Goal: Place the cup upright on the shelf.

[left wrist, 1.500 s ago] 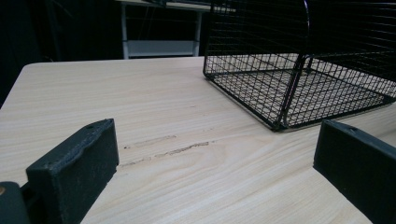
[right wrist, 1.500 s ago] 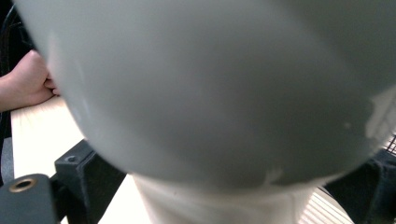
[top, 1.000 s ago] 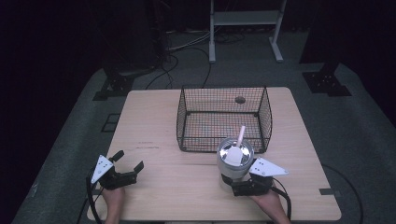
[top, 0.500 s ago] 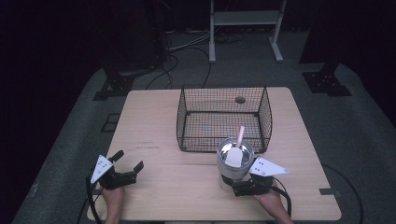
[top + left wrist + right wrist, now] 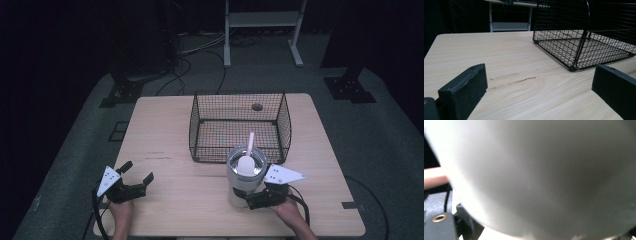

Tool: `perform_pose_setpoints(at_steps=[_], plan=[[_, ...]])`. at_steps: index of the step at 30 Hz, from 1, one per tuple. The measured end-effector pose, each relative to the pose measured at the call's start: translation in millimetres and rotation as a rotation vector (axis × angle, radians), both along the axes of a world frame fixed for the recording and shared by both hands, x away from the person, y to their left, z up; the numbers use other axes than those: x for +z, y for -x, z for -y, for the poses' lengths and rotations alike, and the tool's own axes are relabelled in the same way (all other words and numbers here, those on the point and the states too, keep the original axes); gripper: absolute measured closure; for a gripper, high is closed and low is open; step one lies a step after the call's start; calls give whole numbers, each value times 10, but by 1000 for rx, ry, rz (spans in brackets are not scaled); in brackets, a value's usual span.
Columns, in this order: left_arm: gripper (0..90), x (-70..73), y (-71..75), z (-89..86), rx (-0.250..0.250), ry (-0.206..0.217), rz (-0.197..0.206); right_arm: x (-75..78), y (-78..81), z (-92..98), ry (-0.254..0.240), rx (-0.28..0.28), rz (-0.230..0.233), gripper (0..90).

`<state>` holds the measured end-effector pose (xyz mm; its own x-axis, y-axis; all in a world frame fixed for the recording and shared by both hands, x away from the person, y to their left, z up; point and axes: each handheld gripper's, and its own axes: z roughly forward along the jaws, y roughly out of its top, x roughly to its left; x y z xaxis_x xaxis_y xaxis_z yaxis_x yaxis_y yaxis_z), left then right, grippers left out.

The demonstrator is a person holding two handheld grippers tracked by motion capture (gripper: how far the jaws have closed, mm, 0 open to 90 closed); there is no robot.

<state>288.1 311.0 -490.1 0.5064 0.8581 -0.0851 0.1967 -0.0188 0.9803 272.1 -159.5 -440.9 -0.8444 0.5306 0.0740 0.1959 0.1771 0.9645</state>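
At table front, 5 o'clock of centre: steel tumbler with white straw, right gripper clamped low on wall. Likely rigid, smooth, slippery, top-heavy; grip mid-body. Wire basket touching at 12 o'clock, blocks forward path. Left gripper wide open, empty, at 8 o'clock

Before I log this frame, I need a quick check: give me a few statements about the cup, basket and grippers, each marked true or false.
1. The right gripper grips the white cup. True.
2. The cup stands inside the wire basket. False: it stands on the table, in front of the basket.
3. The left gripper holds a spoon. False: its jaws are open and hold nothing.
4. A white straw rises from the cup. True.
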Motion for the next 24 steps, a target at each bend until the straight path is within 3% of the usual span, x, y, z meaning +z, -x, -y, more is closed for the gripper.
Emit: perform_pose_setpoints(at_steps=[4, 12, 24], plan=[[0, -1, 1, -2, -1, 3, 2, 68, -51, -22, -19, 10, 3, 93], [0, 0, 5, -8, 2, 16, 2, 435, -256, -69, -36, 37, 36, 93], [0, -2, 4, -10, 0, 21, 5, 663, -462, -195, -25, 63, 58, 93]])
